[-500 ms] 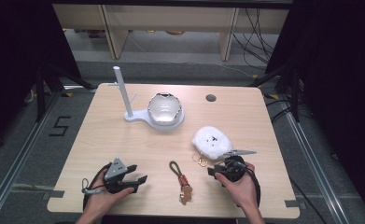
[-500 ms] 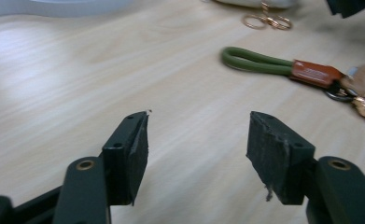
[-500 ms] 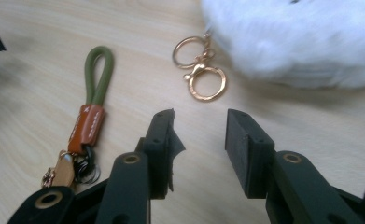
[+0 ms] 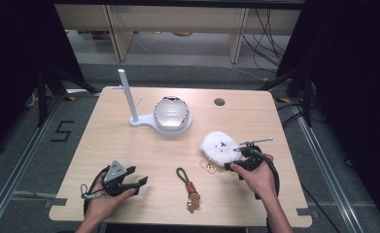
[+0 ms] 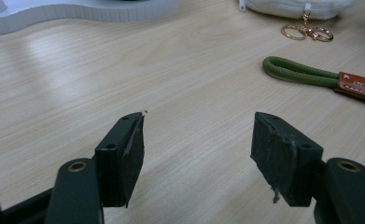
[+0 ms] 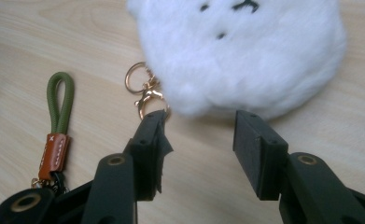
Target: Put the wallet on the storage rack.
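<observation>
A white fluffy pouch (image 4: 219,144) with a small stitched face lies right of the table's middle; its gold clasp and rings (image 4: 208,167) rest at its near side. My right gripper (image 4: 230,167) stands open just before the pouch. In the right gripper view the pouch (image 6: 241,51) is just beyond the open jaws (image 6: 201,144), and the gold clasp (image 6: 147,91) touches the left fingertip (image 6: 152,126). A green cord keychain (image 4: 184,176) with a brown leather tab lies at front centre. My left gripper (image 4: 140,183) is open at the front left, nothing between its jaws (image 5: 199,154).
A white stand (image 4: 129,97) with an upright post and flat base stands at the back left, with a shiny domed object (image 4: 170,112) on its base. A round cable hole (image 4: 219,102) is at the back right. The green loop (image 5: 297,72) lies ahead of the left gripper.
My right gripper has moved forward, closer to the white pouch. The left gripper has stayed about where it was.
</observation>
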